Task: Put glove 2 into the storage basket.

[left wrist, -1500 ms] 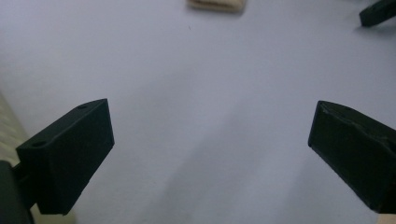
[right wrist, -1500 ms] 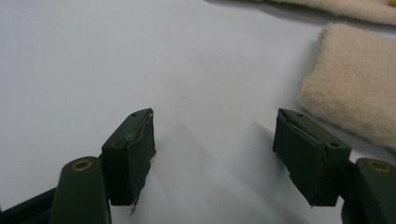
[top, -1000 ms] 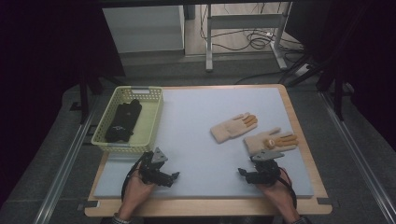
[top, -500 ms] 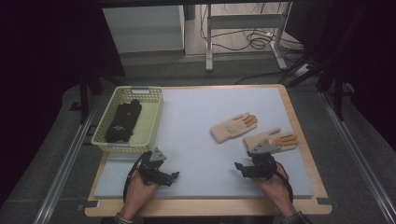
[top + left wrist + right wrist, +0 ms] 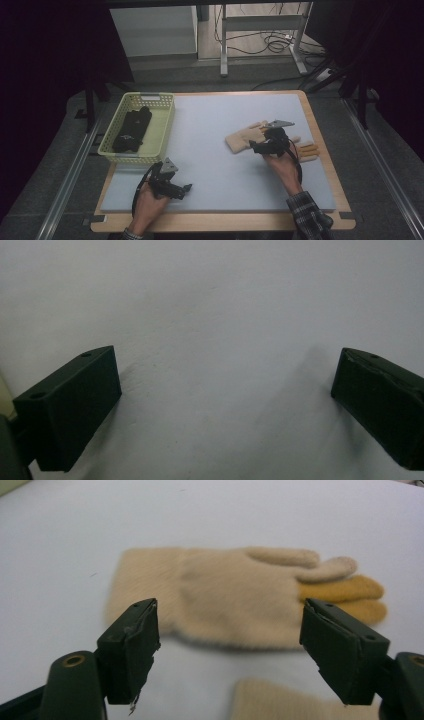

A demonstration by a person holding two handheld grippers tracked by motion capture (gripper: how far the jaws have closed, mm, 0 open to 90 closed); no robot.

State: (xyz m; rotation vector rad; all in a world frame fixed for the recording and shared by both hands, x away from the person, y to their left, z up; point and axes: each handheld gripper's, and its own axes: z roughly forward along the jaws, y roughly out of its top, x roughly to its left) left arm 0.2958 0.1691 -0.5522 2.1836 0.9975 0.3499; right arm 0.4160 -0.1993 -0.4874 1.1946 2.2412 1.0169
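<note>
Grey mat (image 5: 215, 150) on wooden table (image 5: 220, 222), dark room

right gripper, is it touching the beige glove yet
Apart. The right gripper view shows the right gripper open, bare mat between its jaws and the beige glove lying beyond them.

High view overhead, gripper views close, sharing blue mat (image 5: 215, 140)

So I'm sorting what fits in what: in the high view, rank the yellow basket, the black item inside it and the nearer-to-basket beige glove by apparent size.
1. yellow basket, clearly largest.
2. black item and beige glove: they look alike in size, so I won't rank them; the right tool covers part of the glove.
</note>
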